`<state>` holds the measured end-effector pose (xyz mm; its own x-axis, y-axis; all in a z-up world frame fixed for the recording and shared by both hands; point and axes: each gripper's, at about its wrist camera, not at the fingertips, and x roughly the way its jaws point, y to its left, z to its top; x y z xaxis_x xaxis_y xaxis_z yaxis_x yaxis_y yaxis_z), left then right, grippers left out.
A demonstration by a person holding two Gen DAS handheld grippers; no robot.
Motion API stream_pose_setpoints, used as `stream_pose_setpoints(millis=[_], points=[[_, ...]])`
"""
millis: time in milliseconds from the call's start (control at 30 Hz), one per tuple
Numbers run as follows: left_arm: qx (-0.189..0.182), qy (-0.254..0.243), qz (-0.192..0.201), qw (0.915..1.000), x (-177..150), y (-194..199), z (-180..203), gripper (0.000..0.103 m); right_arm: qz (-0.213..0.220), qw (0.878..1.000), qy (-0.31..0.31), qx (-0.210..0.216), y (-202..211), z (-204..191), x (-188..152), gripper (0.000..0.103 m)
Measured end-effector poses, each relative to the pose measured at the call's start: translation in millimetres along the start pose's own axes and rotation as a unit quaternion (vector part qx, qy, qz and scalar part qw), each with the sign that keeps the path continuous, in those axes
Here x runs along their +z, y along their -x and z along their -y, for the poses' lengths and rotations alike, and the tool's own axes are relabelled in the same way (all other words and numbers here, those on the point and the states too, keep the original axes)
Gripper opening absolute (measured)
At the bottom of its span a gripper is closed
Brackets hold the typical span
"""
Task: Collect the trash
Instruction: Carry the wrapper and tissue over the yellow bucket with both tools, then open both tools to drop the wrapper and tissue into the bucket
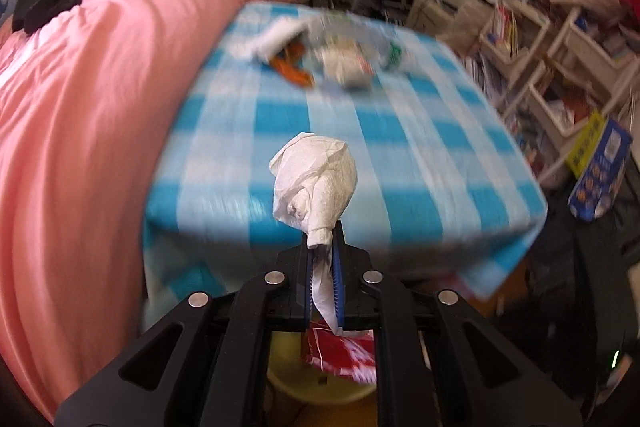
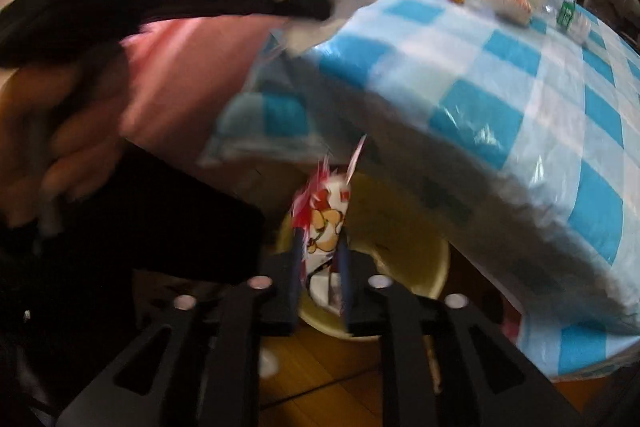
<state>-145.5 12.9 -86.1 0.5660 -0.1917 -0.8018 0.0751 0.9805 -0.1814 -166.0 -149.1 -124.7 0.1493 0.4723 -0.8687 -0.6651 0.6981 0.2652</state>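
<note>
Left gripper (image 1: 323,247) clamped tight on crumpled white tissue (image 1: 314,183), held above checked worktop (image 1: 400,131) edge. Right gripper (image 2: 320,251) has red-and-white wrapper (image 2: 324,227) between its jaws over yellow bin (image 2: 416,267); grip unclear through blur. More litter sits on worktop's far side.

Crumpled white tissue (image 1: 314,183) pinched upright above desk (image 1: 440,131) edge; red-white cartoon wrapper (image 2: 324,227) upright over yellow bin (image 2: 420,267) below desk; blurred trash pile (image 1: 320,55) at desk's far end.
</note>
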Motion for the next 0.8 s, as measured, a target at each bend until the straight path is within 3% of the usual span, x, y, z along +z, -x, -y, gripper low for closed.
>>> stream_pose_setpoints(millis=[33,233,267,333,367,567,800], points=[[0.0,-0.001,-0.012,0.9999,-12.4,-1.3,3.0,0.008,0.008,1.0,-0.007,-0.01,3.0,4.3,0.3,0.06],[0.001,-0.019,-0.075,0.997,-53.7,-12.6,17.9,0.009,0.077,0.992,-0.081,-0.055,34.7,36.5,-3.7,0.066],[0.001,-0.023,-0.084,0.9962,-58.8,-13.9,20.8,0.013,0.086,0.99,-0.093,-0.059,38.3,40.2,-4.1,0.066],[0.001,-0.03,-0.098,0.9947,-65.6,-16.2,25.4,0.035,0.109,0.986,-0.111,-0.06,48.4,46.5,-5.9,0.066],[0.01,-0.032,-0.097,0.9947,-67.3,-15.4,27.6,0.052,0.12,0.984,-0.116,-0.064,53.4,49.1,-6.8,0.067],[0.046,-0.042,-0.013,0.9979,-58.5,8.0,32.7,0.062,0.167,0.975,-0.129,-0.072,74.1,51.6,-11.3,0.071],[0.086,-0.032,0.068,0.9935,-44.2,29.1,31.3,0.072,0.199,0.969,-0.128,-0.077,83.0,53.0,-9.6,0.072]])
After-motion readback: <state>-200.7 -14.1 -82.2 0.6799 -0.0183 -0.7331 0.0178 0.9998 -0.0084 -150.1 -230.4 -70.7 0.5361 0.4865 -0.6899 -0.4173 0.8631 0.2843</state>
